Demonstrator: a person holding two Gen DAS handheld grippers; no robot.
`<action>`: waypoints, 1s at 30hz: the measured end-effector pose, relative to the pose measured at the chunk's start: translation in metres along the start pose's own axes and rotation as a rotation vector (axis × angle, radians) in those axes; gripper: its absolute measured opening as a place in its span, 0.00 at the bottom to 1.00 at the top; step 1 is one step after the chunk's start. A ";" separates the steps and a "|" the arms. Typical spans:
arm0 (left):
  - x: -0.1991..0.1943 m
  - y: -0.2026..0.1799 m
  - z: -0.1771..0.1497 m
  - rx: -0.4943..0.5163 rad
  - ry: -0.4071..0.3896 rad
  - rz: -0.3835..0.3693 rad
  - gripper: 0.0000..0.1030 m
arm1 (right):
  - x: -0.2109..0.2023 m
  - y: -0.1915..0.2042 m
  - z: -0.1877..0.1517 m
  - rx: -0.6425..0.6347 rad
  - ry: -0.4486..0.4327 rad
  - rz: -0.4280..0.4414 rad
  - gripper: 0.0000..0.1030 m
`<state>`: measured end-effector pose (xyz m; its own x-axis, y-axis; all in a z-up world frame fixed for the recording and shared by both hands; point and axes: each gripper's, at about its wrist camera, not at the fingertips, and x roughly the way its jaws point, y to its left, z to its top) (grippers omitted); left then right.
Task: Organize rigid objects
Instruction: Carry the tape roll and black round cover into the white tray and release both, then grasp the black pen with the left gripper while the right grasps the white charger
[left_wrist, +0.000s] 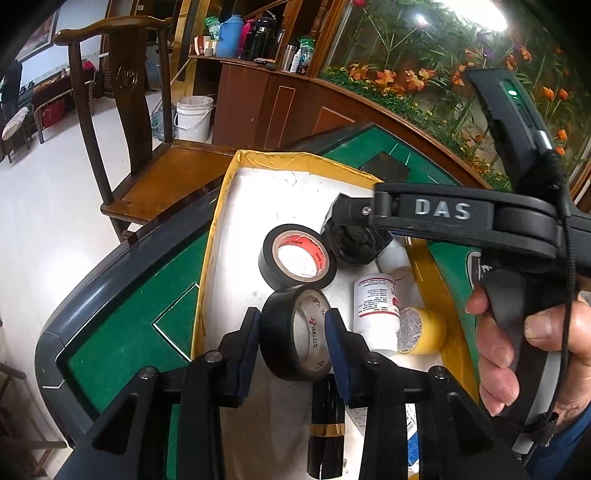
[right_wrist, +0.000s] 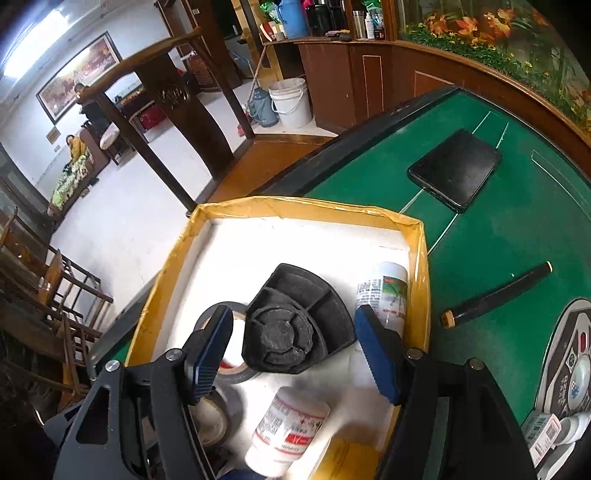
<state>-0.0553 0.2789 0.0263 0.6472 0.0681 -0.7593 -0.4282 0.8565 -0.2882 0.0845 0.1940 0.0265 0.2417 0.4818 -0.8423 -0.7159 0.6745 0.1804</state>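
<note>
A yellow-rimmed cardboard box (left_wrist: 221, 206) with a white floor sits on the green table. In the left wrist view a black tape roll (left_wrist: 295, 332) stands on edge between the pads of my left gripper (left_wrist: 293, 334), which is open around it. A second black roll with a red core label (left_wrist: 299, 256) lies flat behind it. In the right wrist view my right gripper (right_wrist: 295, 347) is shut on a black fan-shaped plastic part (right_wrist: 295, 325), held tilted over the box (right_wrist: 295, 206). White bottles (right_wrist: 288, 428) (right_wrist: 384, 291) lie in the box.
A black phone (right_wrist: 456, 170) and a black gold-tipped tube (right_wrist: 495, 295) lie on the green felt right of the box. A yellow-capped jar (left_wrist: 424, 330) and a black gold-banded tube (left_wrist: 327, 439) are in the box. A wooden chair (left_wrist: 122, 92) stands beyond the table edge.
</note>
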 end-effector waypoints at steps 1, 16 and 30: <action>-0.002 0.000 -0.001 -0.001 -0.003 0.000 0.37 | -0.004 0.000 -0.001 0.002 -0.006 0.005 0.66; -0.035 -0.022 -0.006 0.047 -0.058 0.006 0.37 | -0.082 -0.044 -0.060 0.088 -0.102 0.070 0.66; -0.021 -0.137 0.014 0.352 -0.043 -0.026 0.46 | -0.193 -0.183 -0.217 0.384 -0.253 0.078 0.69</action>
<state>-0.0015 0.1671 0.0901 0.6845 0.0588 -0.7266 -0.1720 0.9816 -0.0826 0.0267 -0.1436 0.0458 0.3832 0.6283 -0.6771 -0.4558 0.7662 0.4530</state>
